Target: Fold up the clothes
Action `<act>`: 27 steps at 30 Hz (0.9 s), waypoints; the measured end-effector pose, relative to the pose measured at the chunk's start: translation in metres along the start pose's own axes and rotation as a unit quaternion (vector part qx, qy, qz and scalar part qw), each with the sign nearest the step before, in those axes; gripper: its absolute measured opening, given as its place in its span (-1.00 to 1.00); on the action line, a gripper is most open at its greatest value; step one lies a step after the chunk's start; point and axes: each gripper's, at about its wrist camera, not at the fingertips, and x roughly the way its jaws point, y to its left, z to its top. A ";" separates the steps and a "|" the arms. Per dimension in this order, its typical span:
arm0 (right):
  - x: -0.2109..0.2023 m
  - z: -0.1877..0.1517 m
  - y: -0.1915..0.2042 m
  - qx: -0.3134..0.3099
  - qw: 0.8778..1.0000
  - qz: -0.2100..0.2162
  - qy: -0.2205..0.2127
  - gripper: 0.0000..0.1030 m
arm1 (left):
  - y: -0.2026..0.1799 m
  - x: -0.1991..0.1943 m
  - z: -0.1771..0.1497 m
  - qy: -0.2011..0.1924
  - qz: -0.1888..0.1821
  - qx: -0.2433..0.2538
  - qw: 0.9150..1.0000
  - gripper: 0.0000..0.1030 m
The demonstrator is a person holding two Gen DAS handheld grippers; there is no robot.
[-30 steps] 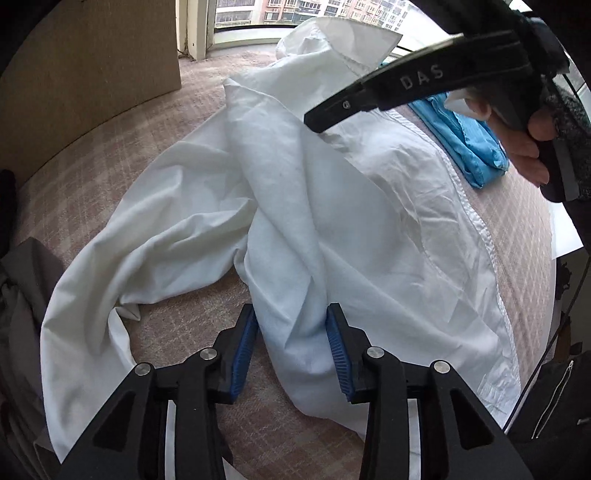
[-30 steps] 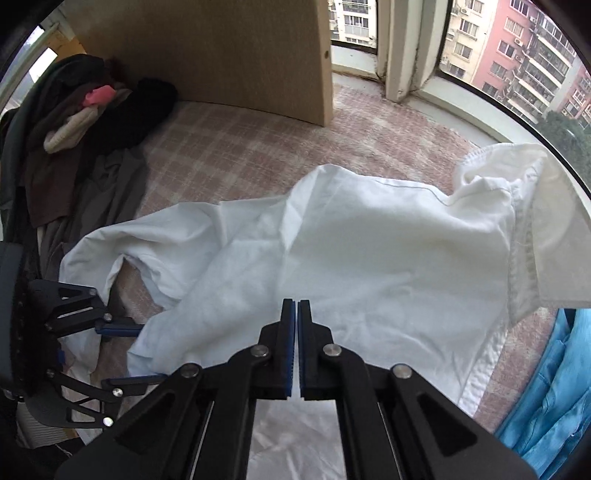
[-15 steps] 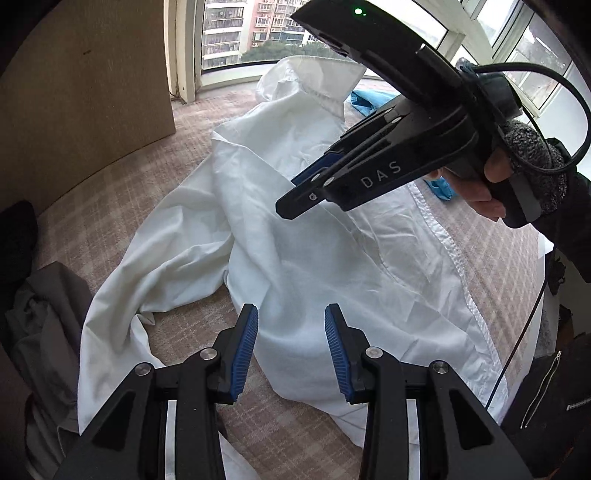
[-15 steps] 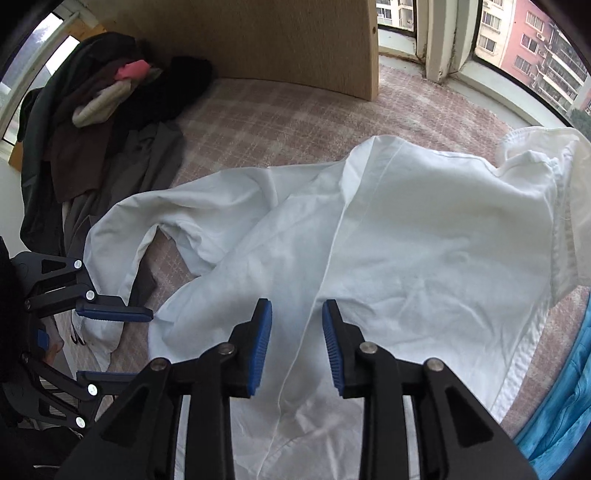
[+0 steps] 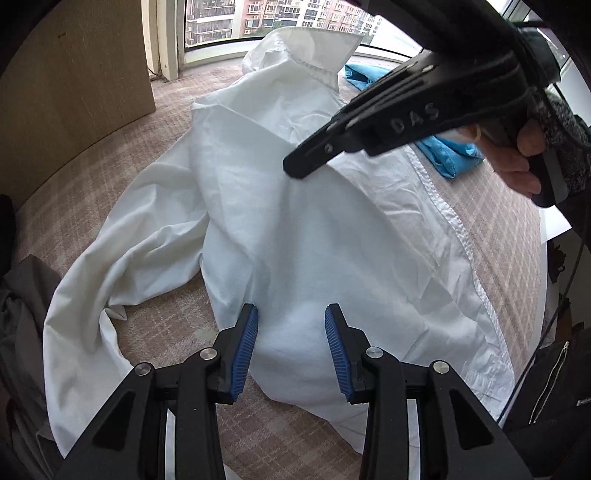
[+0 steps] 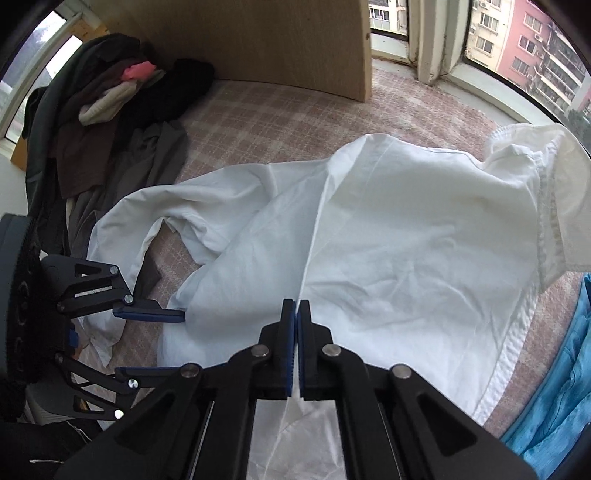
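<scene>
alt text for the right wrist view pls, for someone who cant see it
A white shirt lies spread, collar to the right, on a checked bed cover, with the right tongs shut above its lower middle. The left tongs hang open at the left edge near a sleeve. A pile of dark clothes sits at top left and a blue garment at bottom right.

Pale daylight is coming in through curved bay windows (image 6: 517,55), with pink and beige apartment blocks (image 5: 295,16) showing outside. A plaid beige-pink bed cover (image 6: 280,122) is spreading across the surface below. A light wooden panel (image 6: 266,40) is standing at the far side, beside a white window frame post (image 5: 162,37).
</scene>
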 end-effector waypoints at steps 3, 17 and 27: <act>0.013 -0.002 -0.009 0.011 0.999 -0.027 0.017 -0.98 | 0.004 -0.009 -0.007 -0.005 0.010 -0.006 1.000 -0.29; -0.010 -0.003 0.045 -0.045 0.997 -0.050 -0.032 -0.77 | 0.053 -0.093 -0.080 -0.039 0.092 -0.105 0.989 -0.24; 0.028 0.000 0.071 -0.051 0.998 -0.042 0.023 -0.72 | 0.077 -0.122 -0.204 0.004 0.121 -0.227 0.966 -0.23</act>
